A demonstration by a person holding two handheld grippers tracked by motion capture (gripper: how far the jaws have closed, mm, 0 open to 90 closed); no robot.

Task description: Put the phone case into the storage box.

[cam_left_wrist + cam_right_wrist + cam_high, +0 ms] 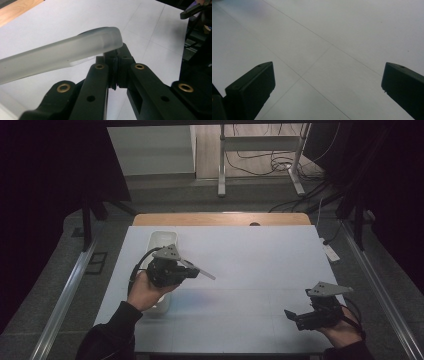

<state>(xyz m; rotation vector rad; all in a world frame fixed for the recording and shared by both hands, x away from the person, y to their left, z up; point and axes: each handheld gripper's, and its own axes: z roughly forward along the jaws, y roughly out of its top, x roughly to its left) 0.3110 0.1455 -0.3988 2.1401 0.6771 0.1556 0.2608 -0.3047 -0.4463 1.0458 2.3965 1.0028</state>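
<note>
white table [250, 270] under a dim room, and my left gripper [192, 271] is clamped on a frosted flat strip [202, 270] above a white tray [161, 240] at the left, so i carry it level while my right gripper [290, 315] waits with jaws wide apart.

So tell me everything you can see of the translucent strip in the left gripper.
The translucent strip is a long, flat piece of frosted, whitish plastic, by its look, with a rounded end. The left gripper is shut on it near that rounded end. In the high view it sticks out to the right of the gripper, sloping slightly down, held above the white table and touching nothing else. What kind of tool it is cannot be told.
</note>
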